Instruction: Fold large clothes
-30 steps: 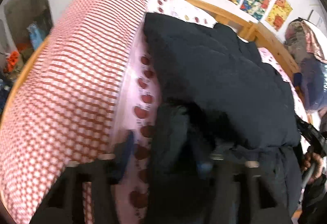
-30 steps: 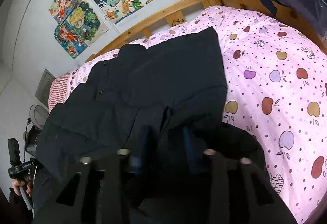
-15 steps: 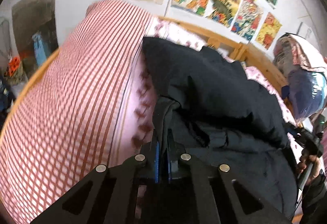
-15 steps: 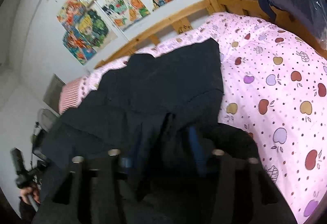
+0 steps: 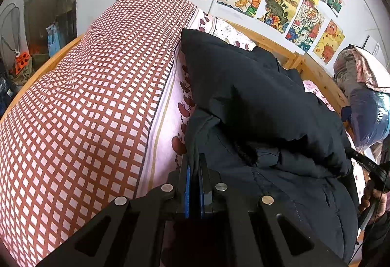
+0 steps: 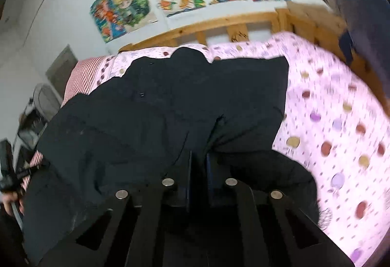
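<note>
A large black padded jacket [image 5: 256, 96] lies spread on the bed, partly folded over itself. In the left wrist view my left gripper [image 5: 194, 164] is shut on the jacket's near left edge, cloth pinched between its blue pads. The right wrist view shows the same jacket [image 6: 195, 96] from the other side, with my right gripper [image 6: 198, 157] shut on a bunched fold of its near edge. That view is blurred. The other gripper and the hand holding it [image 5: 373, 191] appear at the right edge of the left wrist view.
The bed has a pink fruit-print sheet [image 6: 341, 120] and a red-and-white checked quilt [image 5: 85, 108] on the left. A wooden bed frame [image 6: 219, 28] runs along the far side under a wall of drawings. Bagged bedding [image 5: 365, 101] is piled at the right.
Both grippers went from open to shut on the jacket's near edge, the left first. Both have since lifted and moved toward the far side with the cloth.
</note>
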{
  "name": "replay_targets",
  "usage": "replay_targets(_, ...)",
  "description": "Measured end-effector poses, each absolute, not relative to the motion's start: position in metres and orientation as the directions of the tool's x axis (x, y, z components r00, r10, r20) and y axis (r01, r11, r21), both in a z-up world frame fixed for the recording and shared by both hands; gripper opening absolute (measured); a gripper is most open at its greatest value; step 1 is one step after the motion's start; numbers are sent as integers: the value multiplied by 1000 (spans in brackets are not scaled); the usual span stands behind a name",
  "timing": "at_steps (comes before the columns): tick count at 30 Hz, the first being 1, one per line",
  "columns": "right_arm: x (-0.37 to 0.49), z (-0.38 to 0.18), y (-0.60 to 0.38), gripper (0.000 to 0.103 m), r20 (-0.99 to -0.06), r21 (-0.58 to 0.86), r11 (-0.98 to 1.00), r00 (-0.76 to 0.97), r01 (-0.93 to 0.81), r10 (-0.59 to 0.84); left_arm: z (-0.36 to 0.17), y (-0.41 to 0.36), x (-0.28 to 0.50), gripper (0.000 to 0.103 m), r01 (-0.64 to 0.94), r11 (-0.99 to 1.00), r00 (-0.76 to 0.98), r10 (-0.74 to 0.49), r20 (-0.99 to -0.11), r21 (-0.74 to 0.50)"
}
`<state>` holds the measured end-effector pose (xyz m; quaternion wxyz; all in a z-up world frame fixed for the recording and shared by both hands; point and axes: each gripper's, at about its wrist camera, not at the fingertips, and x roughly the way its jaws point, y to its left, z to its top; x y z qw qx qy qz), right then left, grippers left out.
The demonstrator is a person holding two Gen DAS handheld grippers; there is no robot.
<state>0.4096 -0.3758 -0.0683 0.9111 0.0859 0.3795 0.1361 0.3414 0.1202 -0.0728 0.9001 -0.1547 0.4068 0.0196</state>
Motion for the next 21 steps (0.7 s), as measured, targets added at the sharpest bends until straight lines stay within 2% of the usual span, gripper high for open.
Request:
replay_targets(3,405,-55,-381,5,-661,224,958,695,-177,283,-72,120,343,6,-161,951,670,-90,-737,-263)
replay_targets(8,400,-25,-411,2,-585,242,965,778,-102,228,-74,116,341,6,-163,951,670,-89,-737,-264)
replay_targets(13,405,-30,-429,2,-590,212,977,793,-29,152,-76,116,342,6,-163,950,673,-90,-734,-267)
replay_targets(17,402,-49,-421,6,-625,256,961,740,-105,247,-76,116,342,6,-162,947,672,-100,-734,-278)
replay_targets(18,401,-53,-416,21,-631,254,961,733,-112,252,-77,115,341,6,-163,944,673,-106,-732,-286)
replay_targets(19,399,-55,-414,48,-636,259,958,724,-126,267,-78,116,341,6,-164,941,674,-113,-730,-297)
replay_targets(20,395,-54,-414,56,-623,279,950,727,-141,291,-79,118,341,6,-163,938,675,-119,-728,-305)
replay_targets(21,392,-53,-413,58,-612,283,948,734,-144,294,-79,119,340,6,-162,937,677,-124,-726,-311)
